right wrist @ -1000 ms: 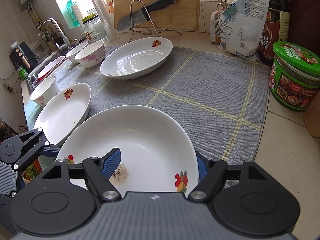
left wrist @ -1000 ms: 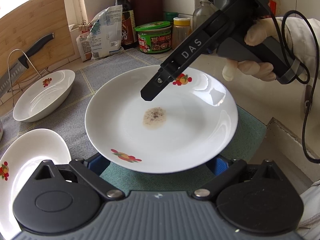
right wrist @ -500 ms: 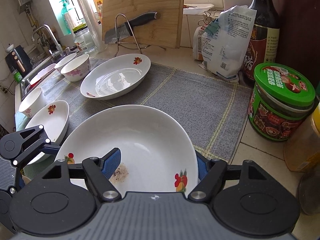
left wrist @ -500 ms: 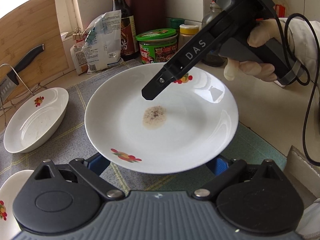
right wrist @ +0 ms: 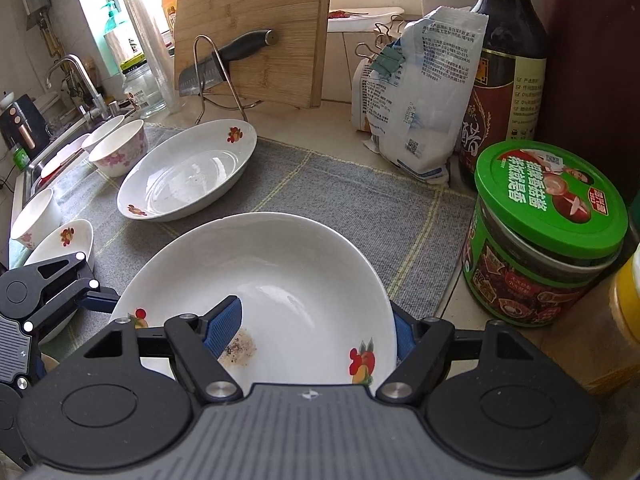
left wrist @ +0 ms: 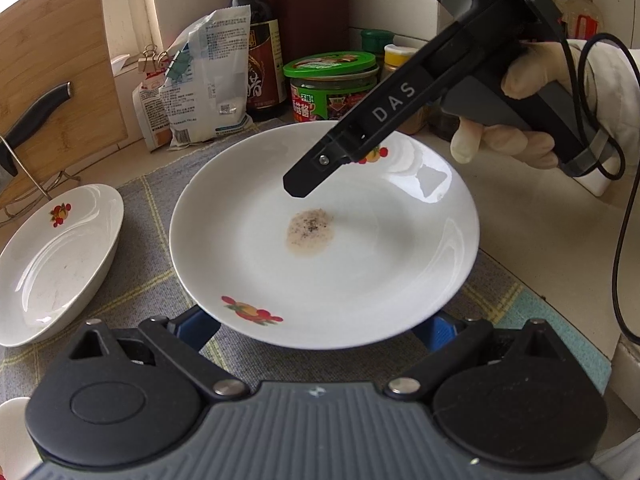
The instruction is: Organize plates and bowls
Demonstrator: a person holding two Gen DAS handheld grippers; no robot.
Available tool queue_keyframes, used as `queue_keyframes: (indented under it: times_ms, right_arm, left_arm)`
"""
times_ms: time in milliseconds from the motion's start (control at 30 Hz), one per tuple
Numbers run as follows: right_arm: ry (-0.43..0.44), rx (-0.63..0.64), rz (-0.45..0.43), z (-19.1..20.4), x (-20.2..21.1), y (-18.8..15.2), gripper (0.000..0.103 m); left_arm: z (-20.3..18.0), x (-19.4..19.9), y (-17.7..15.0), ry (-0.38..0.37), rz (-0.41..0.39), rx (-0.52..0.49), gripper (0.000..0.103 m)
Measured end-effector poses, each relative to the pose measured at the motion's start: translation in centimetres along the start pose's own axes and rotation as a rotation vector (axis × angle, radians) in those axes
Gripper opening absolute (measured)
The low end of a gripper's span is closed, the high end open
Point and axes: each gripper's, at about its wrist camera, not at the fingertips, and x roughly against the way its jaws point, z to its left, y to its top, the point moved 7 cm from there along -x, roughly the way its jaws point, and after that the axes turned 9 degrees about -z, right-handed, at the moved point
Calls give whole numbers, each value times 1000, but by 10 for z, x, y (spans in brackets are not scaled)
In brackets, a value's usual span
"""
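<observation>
A white plate (left wrist: 360,248) with fruit prints and a speckled stain is held above the grey mat. My right gripper (right wrist: 316,330) is shut on its rim: one blue pad (right wrist: 224,324) lies on the inside, the other under the rim. It also shows in the left wrist view (left wrist: 304,184), reaching over the plate. My left gripper (left wrist: 316,326) is open; its blue fingers (left wrist: 196,326) sit under the plate's near rim, mostly hidden. An oval white dish (right wrist: 188,172) (left wrist: 56,256) lies on the mat. Another oval dish (right wrist: 64,240) and patterned bowls (right wrist: 118,150) stand further left.
A green-lidded jar (right wrist: 540,232), a dark sauce bottle (right wrist: 508,68) and a clipped bag (right wrist: 424,92) stand at the mat's right edge. A cutting board (right wrist: 252,28) and knife on a rack (right wrist: 224,60) stand behind. A sink and tap (right wrist: 76,80) are far left.
Both grippers and the plate have moved right along the counter, towards the jar and bottles. The oval dishes and bowls have slid left in view. The grip on the plate is unchanged.
</observation>
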Motion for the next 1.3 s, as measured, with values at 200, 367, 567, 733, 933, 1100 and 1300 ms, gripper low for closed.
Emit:
queue_keyframes:
  times_ms: [200,367,567,733,933,1100,1300]
  right_arm:
    - [-5,-1,2,-3,-7,1,80]
    - [-19,-8,4,-7,-11,-1,80]
    - [-33,-17,17,-9,-11,-4,83]
    - [-34,-11,-17,-2,-3,0,99]
    - [-71,53,-66,13,14,12,103]
    - [-67,102,-112,38,30,22,103]
    - [-55,167,-119,76,37,20,103]
  left_arm:
    - [4,-8,-1,3,11,7,100]
    - [6,-14,-3,4,19,34,100]
    - [4,-12,-3,7,10,5,100]
    - [2,-5,-3,15,3,7,100]
    - [3,13,-4,45,-2,18,100]
    - [5,43,-4,88,-22,34,100]
    - [13,88,-8,134,-36,60,100]
